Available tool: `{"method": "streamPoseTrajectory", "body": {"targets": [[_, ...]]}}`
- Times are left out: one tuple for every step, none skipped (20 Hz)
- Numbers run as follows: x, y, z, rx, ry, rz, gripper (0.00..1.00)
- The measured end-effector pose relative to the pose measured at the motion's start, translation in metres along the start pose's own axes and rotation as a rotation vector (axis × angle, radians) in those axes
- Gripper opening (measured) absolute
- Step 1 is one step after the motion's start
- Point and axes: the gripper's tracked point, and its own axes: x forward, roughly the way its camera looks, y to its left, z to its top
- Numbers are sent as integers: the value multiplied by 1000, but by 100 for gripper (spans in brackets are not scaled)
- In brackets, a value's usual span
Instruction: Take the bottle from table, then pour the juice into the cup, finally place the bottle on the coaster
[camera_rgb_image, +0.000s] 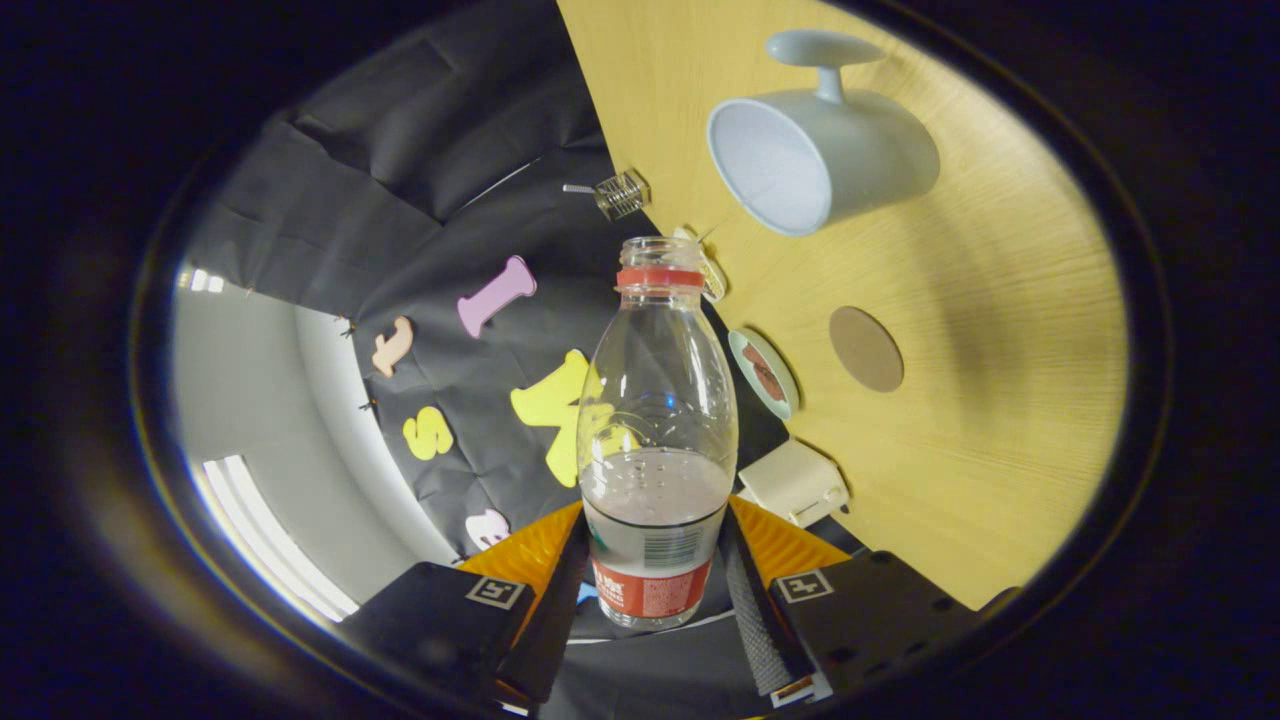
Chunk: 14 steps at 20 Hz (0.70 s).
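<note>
Tongs (655, 575) are clamped on the uncapped bottle (657, 440), both fingers pressed to its lower body, held off the worktop (1000, 420) with its mouth toward the cup (822, 160), coaster (866, 348) lying nearby.

A small clear glass jar (622, 193) sat at the light wooden tabletop's (1000, 420) edge. Along that same edge lay a round pale-green dish with a reddish centre (764, 374) and a cream plastic box (796, 481).
</note>
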Motion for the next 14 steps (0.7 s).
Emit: {"method": "streamPoseTrajectory", "body": {"targets": [[0, 2, 1, 0, 0, 1, 76], [0, 3, -1, -1, 6, 8, 76], [1, 4, -3, -11, 8, 9, 76], [0, 1, -3, -29, 8, 0, 76], [0, -2, -3, -50, 8, -11, 76], [0, -3, -3, -72, 10, -20, 76], [-2, -4, -3, -95, 15, -28, 76], [-3, -9, -6, -126, 29, -42, 76], [-5, -13, -10, -163, 42, -58, 76], [-6, -18, -11, -204, 49, -76, 76], [-7, -22, -14, -247, 65, -90, 76], [-10, -25, -16, -298, 79, -101, 76], [-13, -27, -19, -364, 93, -112, 76], [-14, -32, -23, -444, 115, -131, 76]]}}
